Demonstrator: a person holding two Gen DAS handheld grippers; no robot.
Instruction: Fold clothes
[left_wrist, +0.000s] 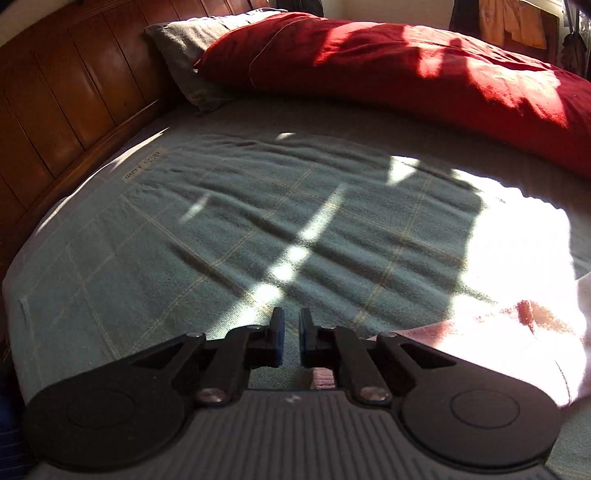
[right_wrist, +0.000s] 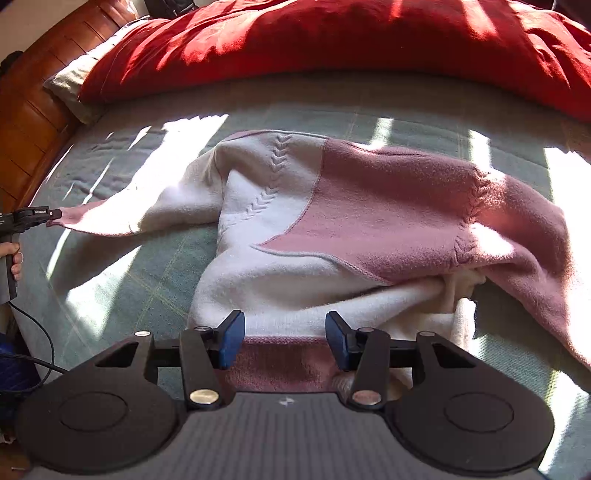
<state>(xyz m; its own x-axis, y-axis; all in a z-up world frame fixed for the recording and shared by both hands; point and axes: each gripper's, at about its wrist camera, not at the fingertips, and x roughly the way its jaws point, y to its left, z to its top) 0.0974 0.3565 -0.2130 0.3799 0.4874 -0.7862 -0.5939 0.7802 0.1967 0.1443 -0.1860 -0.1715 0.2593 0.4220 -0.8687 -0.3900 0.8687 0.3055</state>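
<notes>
- The right gripper (right_wrist: 285, 339) is hovering with fingers spread wide over the sweater's pink hem.
- The left gripper (left_wrist: 291, 338) is pinching a sleeve cuff, fingers narrow.
- The pink-and-white sweater (right_wrist: 354, 221) is lying rumpled on the green bed (left_wrist: 221, 229).
- A red duvet (right_wrist: 332, 40) is bunching up beyond.

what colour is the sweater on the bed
Pink and white sweater, in curved colour blocks with a pink hem band; clearest in the right wrist view.
</notes>
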